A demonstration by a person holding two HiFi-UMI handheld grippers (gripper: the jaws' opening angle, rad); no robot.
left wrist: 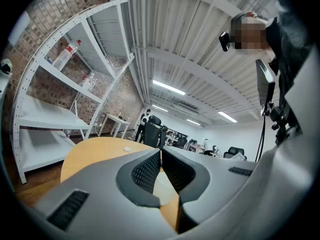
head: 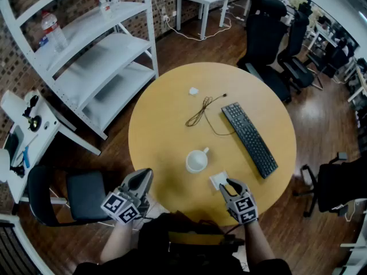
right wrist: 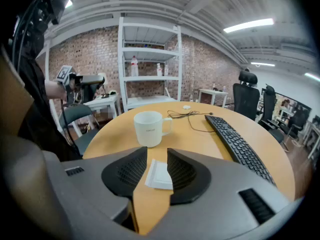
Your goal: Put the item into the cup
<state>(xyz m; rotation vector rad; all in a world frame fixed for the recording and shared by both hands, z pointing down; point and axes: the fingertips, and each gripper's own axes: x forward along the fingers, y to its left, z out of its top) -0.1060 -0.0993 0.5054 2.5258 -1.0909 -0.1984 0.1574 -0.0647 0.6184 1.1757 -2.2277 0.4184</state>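
A white cup (head: 196,160) with its handle to the far right stands upright on the round yellow table (head: 172,113), near the front. A small flat white item (head: 218,180) lies on the table just right of and nearer than the cup. My right gripper (head: 230,183) is open and low at the table's front edge. The item (right wrist: 160,175) lies on the table between its jaws, and the pads do not press on it. The cup (right wrist: 149,128) stands just beyond. My left gripper (head: 147,173) is shut on nothing, off the table's front left edge (left wrist: 95,151).
A black keyboard (head: 249,139) lies at the right of the table, with a thin dark cable (head: 203,112) and a small white object (head: 194,90) farther back. A white shelf unit (head: 97,56) stands at the far left. A black chair (head: 80,193) is beside my left gripper.
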